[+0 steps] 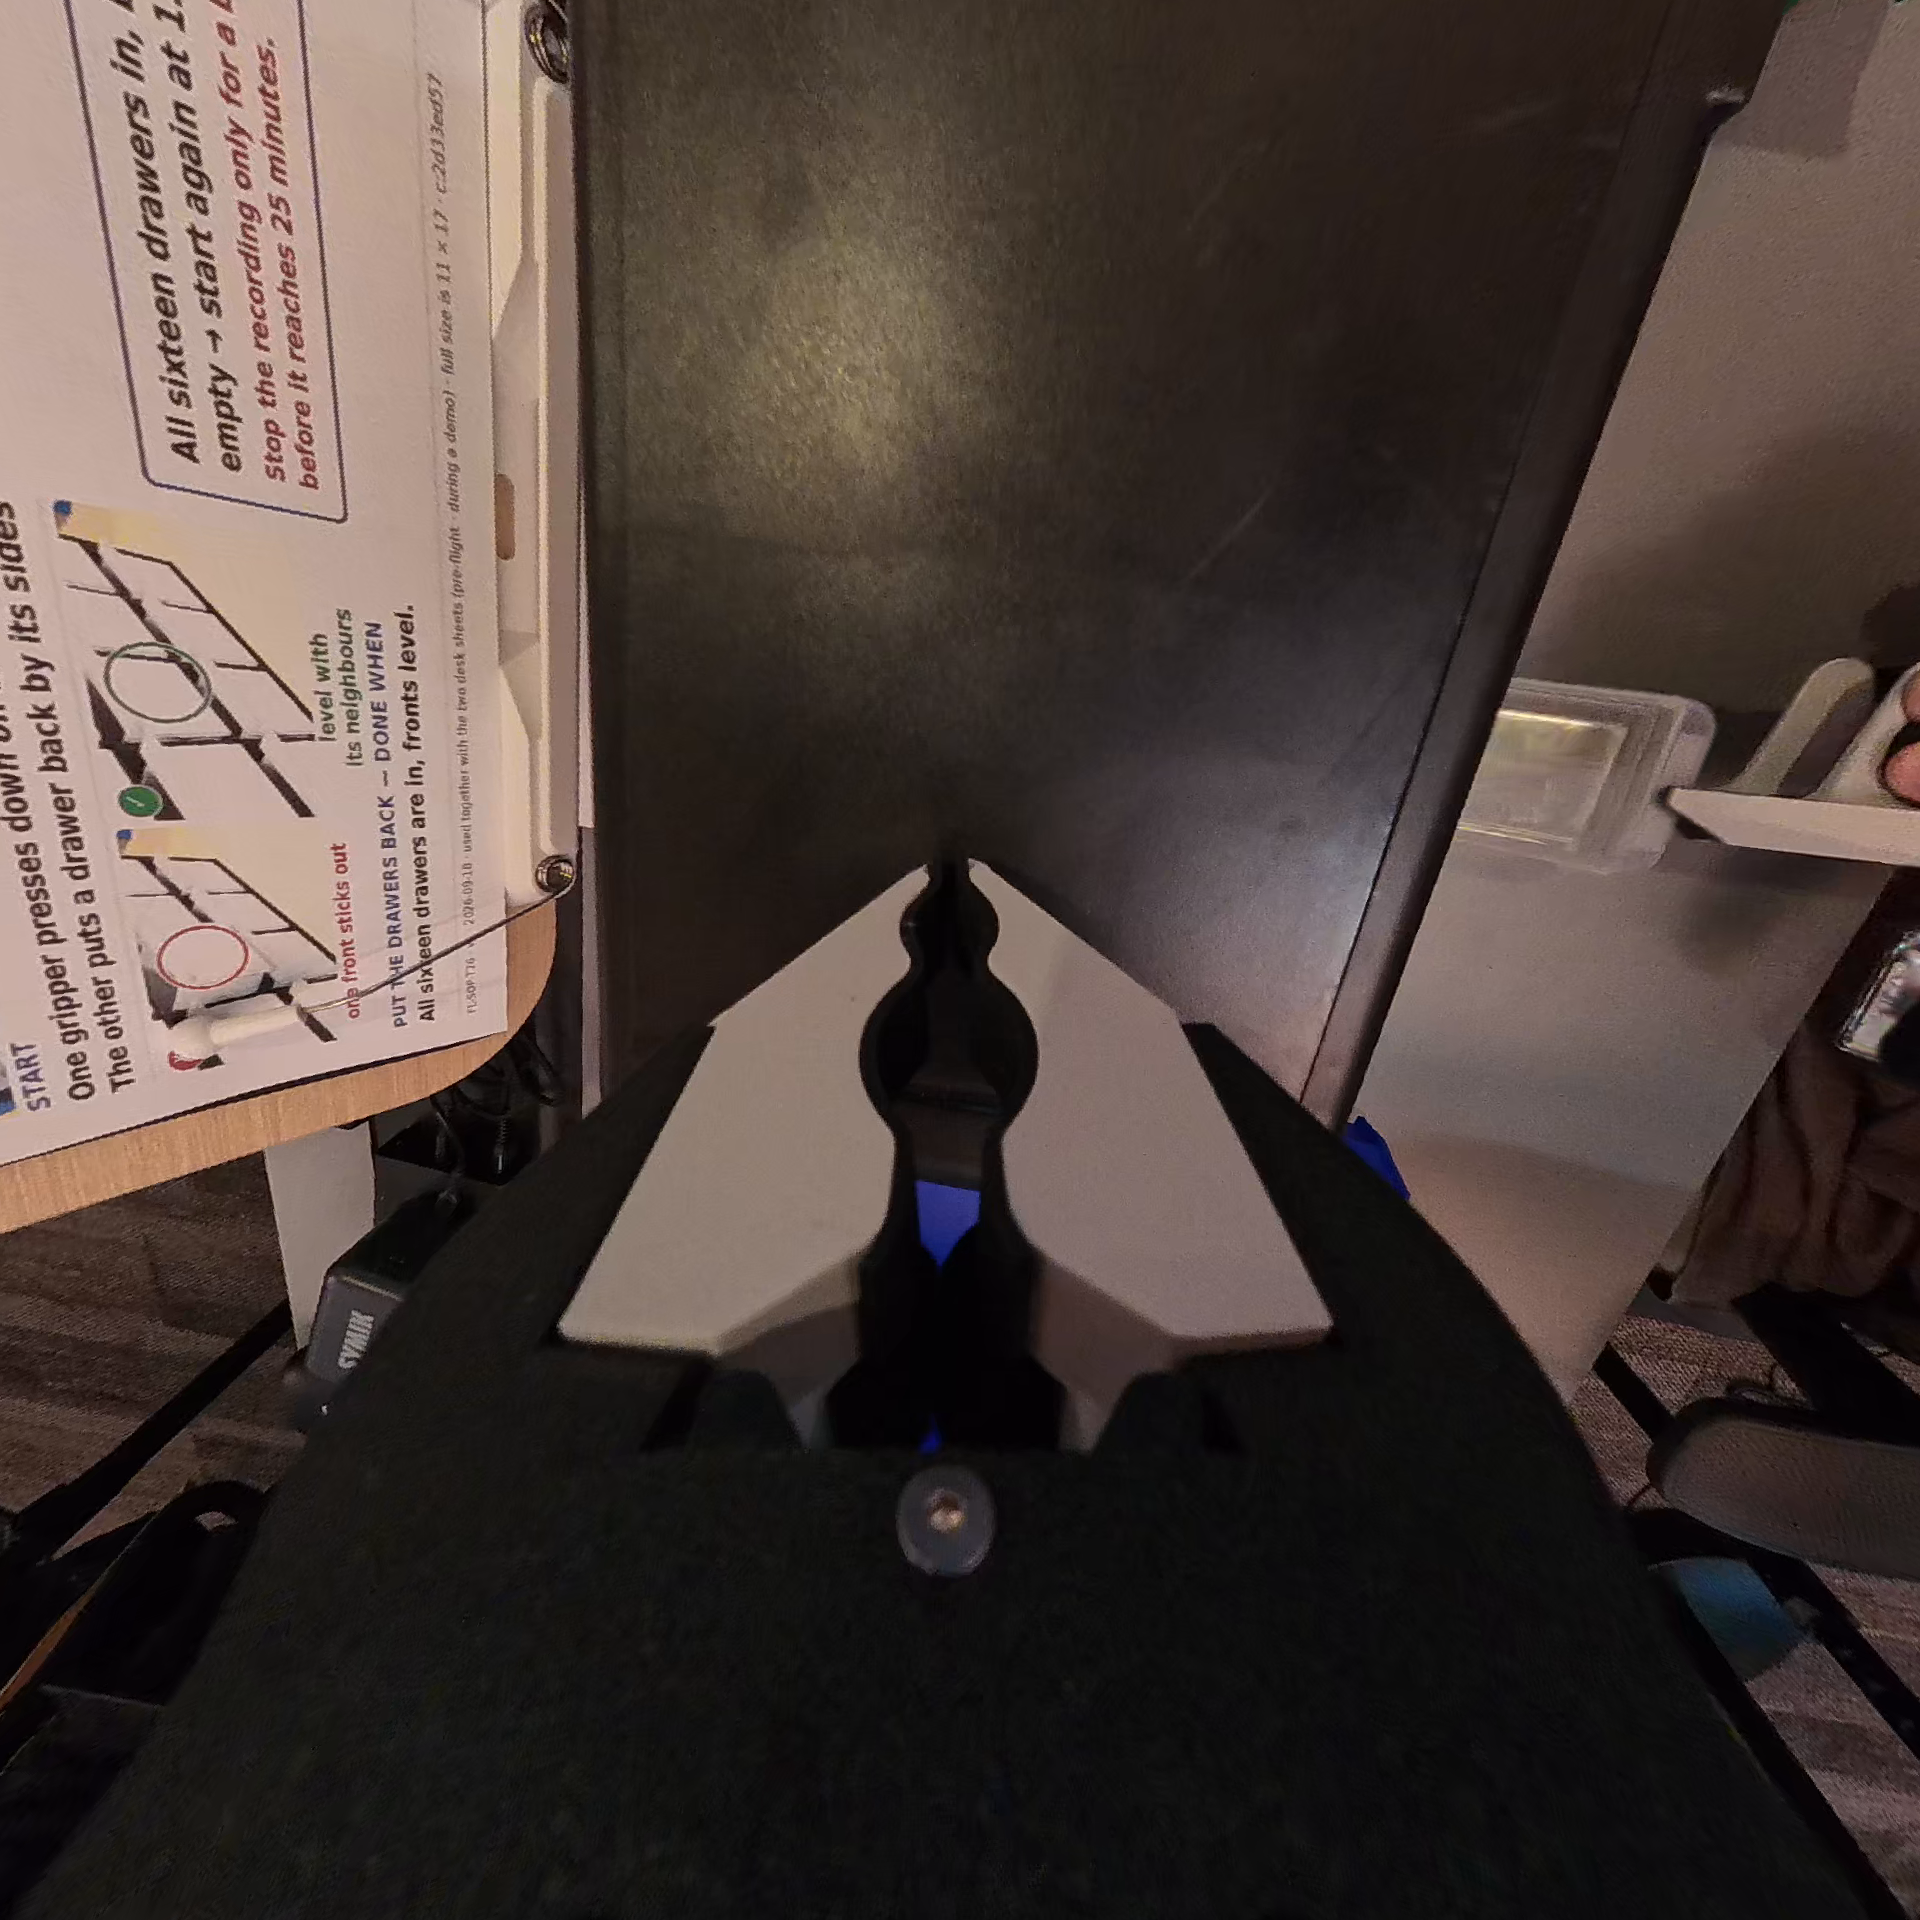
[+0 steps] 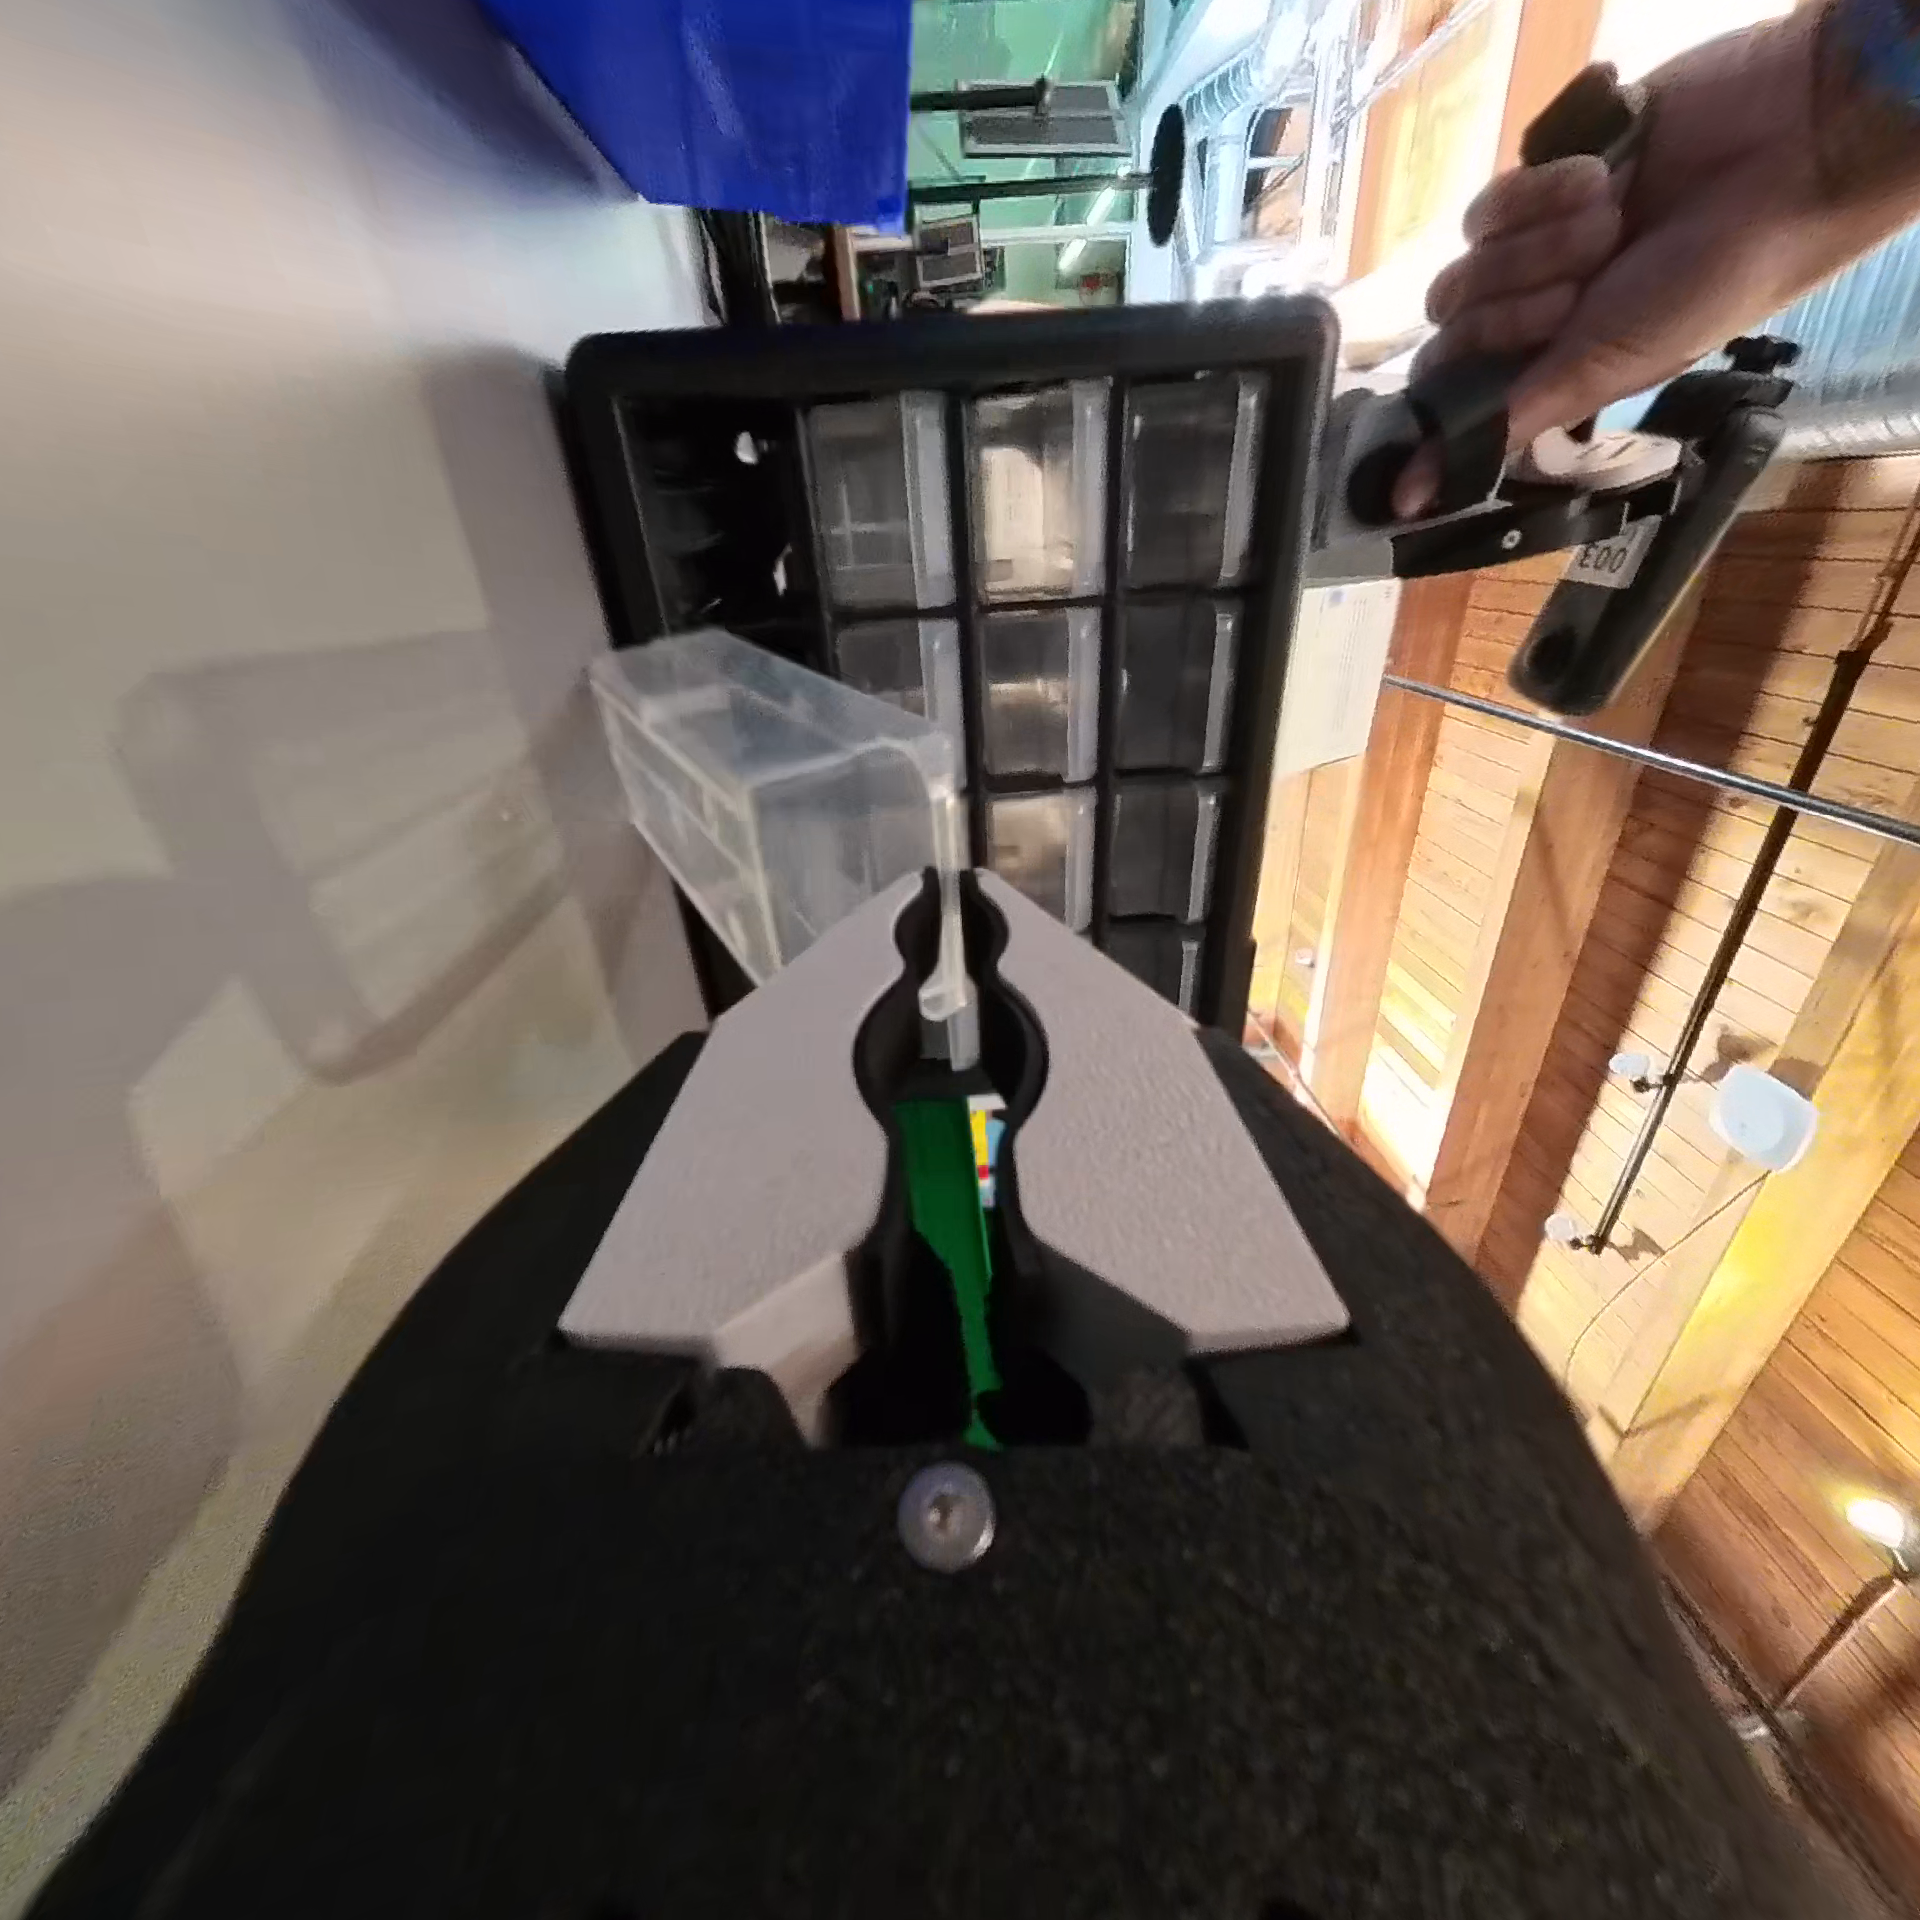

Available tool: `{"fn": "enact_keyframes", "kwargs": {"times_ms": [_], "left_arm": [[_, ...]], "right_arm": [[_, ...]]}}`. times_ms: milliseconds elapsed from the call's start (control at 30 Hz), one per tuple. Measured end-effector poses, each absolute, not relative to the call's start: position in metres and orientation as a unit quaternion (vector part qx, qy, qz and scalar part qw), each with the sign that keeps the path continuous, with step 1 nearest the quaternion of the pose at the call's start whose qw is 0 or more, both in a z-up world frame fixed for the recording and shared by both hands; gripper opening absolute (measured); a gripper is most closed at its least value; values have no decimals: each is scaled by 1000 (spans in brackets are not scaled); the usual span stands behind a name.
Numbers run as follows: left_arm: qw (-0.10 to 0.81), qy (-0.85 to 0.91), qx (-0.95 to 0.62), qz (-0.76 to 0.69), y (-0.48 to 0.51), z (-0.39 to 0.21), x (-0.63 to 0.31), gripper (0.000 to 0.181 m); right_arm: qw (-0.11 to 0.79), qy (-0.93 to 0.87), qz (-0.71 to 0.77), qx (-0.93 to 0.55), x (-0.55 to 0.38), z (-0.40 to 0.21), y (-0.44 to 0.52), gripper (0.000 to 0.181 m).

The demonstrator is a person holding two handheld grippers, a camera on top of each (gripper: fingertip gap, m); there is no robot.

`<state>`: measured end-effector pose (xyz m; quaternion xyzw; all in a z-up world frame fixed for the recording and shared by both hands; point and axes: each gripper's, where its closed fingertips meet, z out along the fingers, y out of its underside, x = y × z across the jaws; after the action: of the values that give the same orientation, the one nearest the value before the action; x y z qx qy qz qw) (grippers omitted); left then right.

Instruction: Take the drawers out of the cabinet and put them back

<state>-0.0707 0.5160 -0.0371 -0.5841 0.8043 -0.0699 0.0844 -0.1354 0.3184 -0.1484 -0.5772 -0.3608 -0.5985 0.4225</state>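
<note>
The black cabinet [image 2: 1294, 665] holds several clear drawers [image 2: 1034, 499]. One row of slots [image 2: 707, 520] stands empty. My right gripper [image 2: 948, 883] is shut on the front handle tab of a clear drawer [image 2: 769, 790], which is out in front of the cabinet and tilted. My left gripper [image 1: 948, 868] is shut and empty, its tips against the cabinet's black outer panel [image 1: 1039, 468]. In the right wrist view a hand holds the left gripper [image 2: 1351, 488] against that panel. The drawer [image 1: 1558, 769] and the right gripper [image 1: 1688, 816] also show in the left wrist view.
A printed instruction sheet [image 1: 239, 623] lies on a wooden board left of the cabinet. The cabinet stands on a white tabletop [image 2: 260, 727]. A blue bin [image 2: 727, 94] sits behind it. A chair base [image 1: 1787, 1496] and carpet lie below.
</note>
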Motion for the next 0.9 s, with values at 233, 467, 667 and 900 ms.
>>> {"fn": "enact_keyframes", "kwargs": {"times_ms": [233,467,667,900], "left_arm": [[87,804,-585,-67,516,-37,-71,0],[91,799,-590,-76,516,-37,-70,0],[93,795,-593,-86,516,-37,-70,0],[94,795,-594,-74,516,-37,-70,0]], "right_arm": [[392,-428,-554,-597,-125,-167,288,5],[328,-479,-490,-650,-98,-212,234,10],[351,-421,-402,-734,-83,-215,206,22],[358,-167,-67,-916,-102,-197,214,80]]}}
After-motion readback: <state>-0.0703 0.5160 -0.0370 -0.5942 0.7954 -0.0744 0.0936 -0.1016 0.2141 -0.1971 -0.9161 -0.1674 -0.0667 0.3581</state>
